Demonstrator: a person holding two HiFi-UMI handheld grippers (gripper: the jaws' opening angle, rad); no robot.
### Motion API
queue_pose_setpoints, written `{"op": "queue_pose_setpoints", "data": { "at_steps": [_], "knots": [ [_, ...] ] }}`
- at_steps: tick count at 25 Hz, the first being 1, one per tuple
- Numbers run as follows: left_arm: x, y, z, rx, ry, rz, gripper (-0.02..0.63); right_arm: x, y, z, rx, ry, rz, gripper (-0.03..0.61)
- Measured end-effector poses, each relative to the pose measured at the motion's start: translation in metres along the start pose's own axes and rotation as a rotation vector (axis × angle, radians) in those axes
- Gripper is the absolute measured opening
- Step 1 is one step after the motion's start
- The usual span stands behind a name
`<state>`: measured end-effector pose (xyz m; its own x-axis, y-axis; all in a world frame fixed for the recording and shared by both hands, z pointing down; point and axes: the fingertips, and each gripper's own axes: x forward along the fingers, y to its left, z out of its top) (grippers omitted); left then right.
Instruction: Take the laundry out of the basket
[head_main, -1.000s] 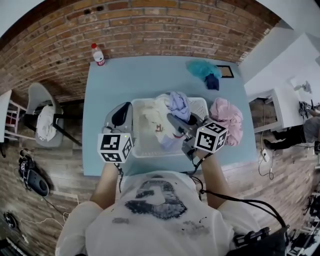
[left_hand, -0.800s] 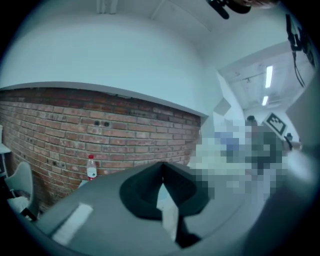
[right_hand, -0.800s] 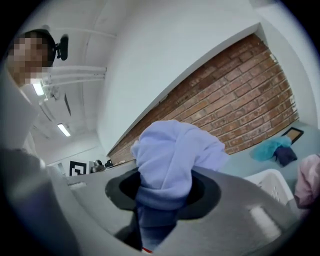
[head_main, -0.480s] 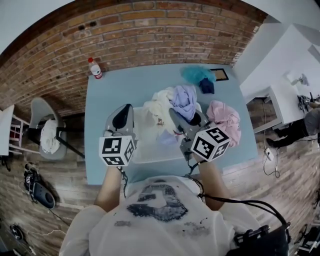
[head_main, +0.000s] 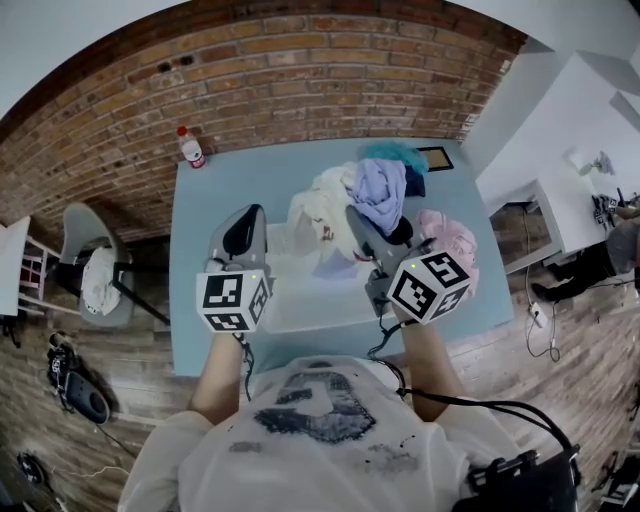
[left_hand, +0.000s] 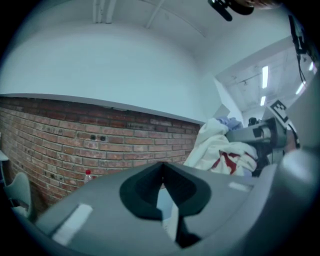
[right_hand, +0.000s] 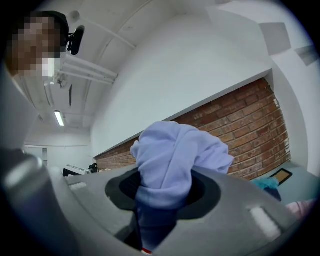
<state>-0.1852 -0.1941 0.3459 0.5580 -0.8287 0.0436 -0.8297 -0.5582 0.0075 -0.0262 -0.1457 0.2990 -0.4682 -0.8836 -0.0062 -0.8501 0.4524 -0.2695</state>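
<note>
R gripper (right_hand: 160, 200) jaws clamped on lavender garment (right_hand: 175, 155), held up above basket (head_main: 310, 322) on blue bench (head_main: 215, 200), white cloth (head_main: 315, 210) w/ red print raised beside it, L gripper (left_hand: 162, 175) jaws together, empty, left of basket

**Head view.** The basket (head_main: 305, 322) shows only as strips of white rim. The left gripper (head_main: 246, 215), the right gripper (head_main: 370, 222) and the raised white garment (head_main: 312, 212) cover the rest, so what lies in it cannot be seen. The lilac garment (head_main: 380, 190) hides part of the teal cloth (head_main: 385, 153), and the right gripper overlaps the pink garment (head_main: 452, 232). The label on the bottle (head_main: 190, 147) is too small to read.

**Right gripper view.** Lilac fabric covers the jaw tips (only the outer edges of the dark pads show).

**Left gripper view.** A pale strip (left_hand: 172, 220) low between the jaws is too blurred to identify.
</note>
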Motion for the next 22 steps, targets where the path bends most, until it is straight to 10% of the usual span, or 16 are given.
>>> {"op": "queue_pose_setpoints", "data": {
  "at_steps": [22],
  "knots": [
    [0.0017, 0.0004, -0.0016, 0.0, 0.003, 0.003, -0.008, 0.0008, -0.0061, -0.0095, -0.001, 0.02, -0.025, 0.156]
  ]
}}
